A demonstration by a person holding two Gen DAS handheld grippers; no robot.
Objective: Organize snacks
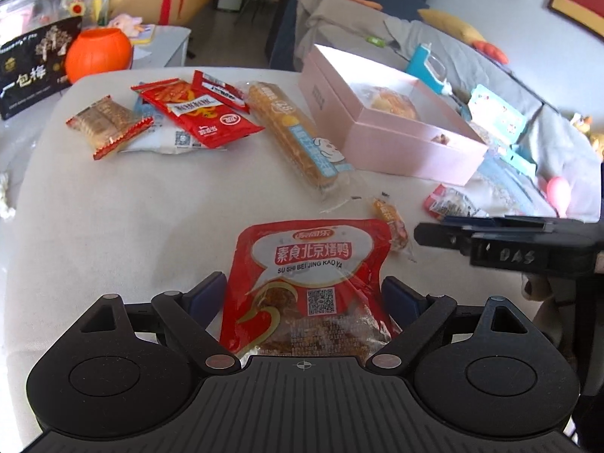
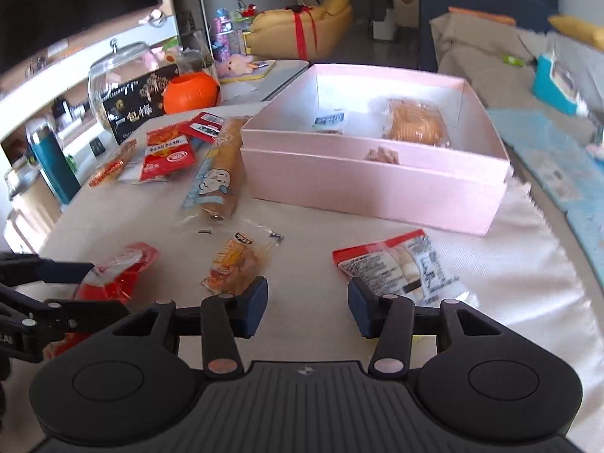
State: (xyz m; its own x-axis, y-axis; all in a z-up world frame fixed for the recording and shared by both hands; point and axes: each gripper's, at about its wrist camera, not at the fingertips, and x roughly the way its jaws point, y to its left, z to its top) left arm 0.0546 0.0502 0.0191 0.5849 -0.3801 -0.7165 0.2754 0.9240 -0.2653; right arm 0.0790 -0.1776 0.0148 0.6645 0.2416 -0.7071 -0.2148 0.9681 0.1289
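A red pouch (image 1: 302,275) with a white label lies lengthwise between the fingers of my left gripper (image 1: 304,296), which is shut on its two side edges; the pouch bulges in the middle. In the right wrist view the same pouch (image 2: 117,271) sits in the left gripper (image 2: 75,287) at the far left. My right gripper (image 2: 307,305) is open over the white cloth with nothing between its pads. A small orange packet (image 2: 238,260) lies just ahead of its left finger, and a red-and-white packet (image 2: 400,264) just ahead of its right finger. The open pink box (image 2: 377,188) holds a few snacks.
A long bread packet (image 1: 298,139) lies beside the pink box (image 1: 396,151). Red sachets (image 1: 196,113) and a biscuit packet (image 1: 105,124) sit at the far left. An orange pumpkin pot (image 1: 98,54), a black box (image 1: 34,71) and a glass jar (image 2: 113,75) stand behind them.
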